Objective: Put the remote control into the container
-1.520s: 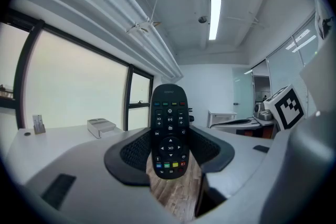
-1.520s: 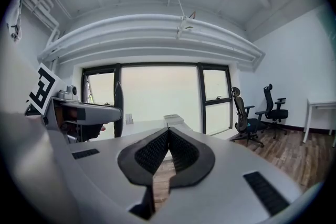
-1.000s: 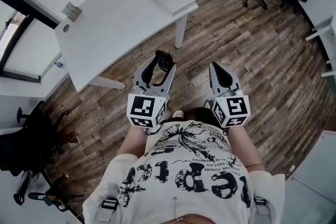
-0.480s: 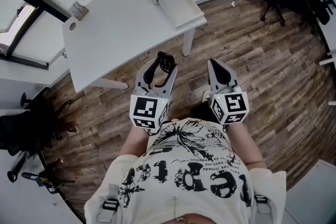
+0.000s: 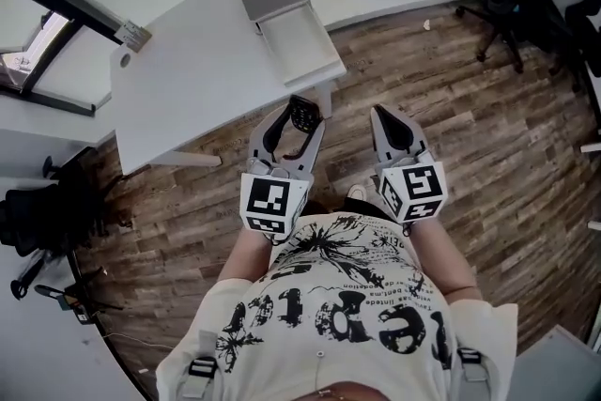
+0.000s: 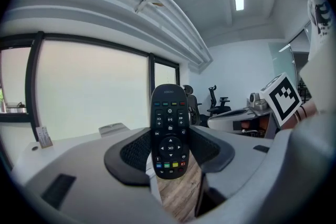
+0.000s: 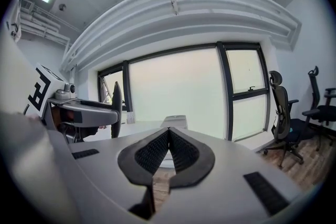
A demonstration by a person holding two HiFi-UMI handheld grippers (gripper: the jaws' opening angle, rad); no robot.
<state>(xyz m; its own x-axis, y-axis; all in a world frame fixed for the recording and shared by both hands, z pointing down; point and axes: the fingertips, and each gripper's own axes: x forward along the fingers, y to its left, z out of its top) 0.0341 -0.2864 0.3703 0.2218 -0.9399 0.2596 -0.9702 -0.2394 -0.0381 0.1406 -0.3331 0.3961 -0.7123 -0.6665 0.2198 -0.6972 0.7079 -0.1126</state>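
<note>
1. Here the left claw (image 5: 297,122) pinches the slim black remote control (image 5: 300,115) by its lower end, and the remote's long axis runs out past the claw tips.
2. The open white container with a grey lid (image 5: 297,42) sits on the white tabletop (image 5: 188,80), just ahead of that claw and near the tabletop's edge. The left side is clearly closer to it.
3. The right claw (image 5: 392,122) is pressed together and empty, held alongside over the wooden floor (image 5: 470,108).

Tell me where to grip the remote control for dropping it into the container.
Grip its lower end across the two long edges, coming from the bottom end. The left gripper holds the remote control so: jaws shut on its straight sides by the coloured buttons, most of its length sticking out free.
</note>
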